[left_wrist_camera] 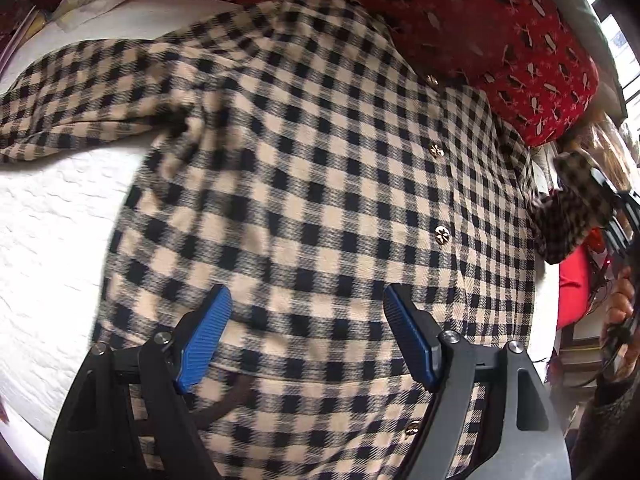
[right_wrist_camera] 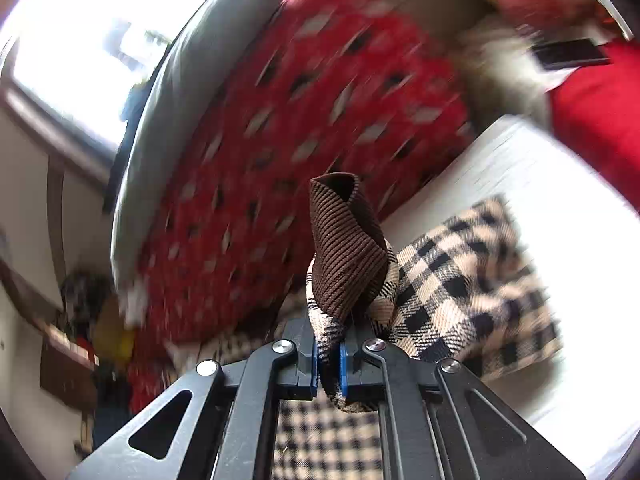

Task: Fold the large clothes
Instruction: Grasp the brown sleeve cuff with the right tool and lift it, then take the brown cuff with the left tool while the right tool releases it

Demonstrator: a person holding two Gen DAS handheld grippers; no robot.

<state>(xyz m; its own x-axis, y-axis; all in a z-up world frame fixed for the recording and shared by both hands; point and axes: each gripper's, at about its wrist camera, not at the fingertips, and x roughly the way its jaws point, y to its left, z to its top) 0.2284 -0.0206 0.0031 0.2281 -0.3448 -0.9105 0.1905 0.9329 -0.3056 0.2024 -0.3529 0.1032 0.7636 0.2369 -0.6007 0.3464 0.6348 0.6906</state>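
Note:
A beige and black checked jacket (left_wrist_camera: 312, 168) with gold buttons lies spread on a white bedcover (left_wrist_camera: 52, 240). My left gripper (left_wrist_camera: 306, 320) hangs open just above its lower front, blue pads apart with nothing between them. One sleeve (left_wrist_camera: 80, 96) stretches out to the left. At the right edge of the left wrist view, the other sleeve (left_wrist_camera: 576, 208) is lifted off the bed. My right gripper (right_wrist_camera: 329, 354) is shut on that sleeve's end, where the brown ribbed cuff (right_wrist_camera: 344, 248) sticks up past the pads. The checked sleeve (right_wrist_camera: 472, 292) trails down to the right.
A red patterned pillow (left_wrist_camera: 460, 20) lies against the jacket's collar end, also seen as the red patterned pillow (right_wrist_camera: 280, 160). A plain red cushion (right_wrist_camera: 600, 120) sits at the bed's far side. A hand (left_wrist_camera: 620, 304) holds the right tool. A bright window (right_wrist_camera: 80, 60) is behind.

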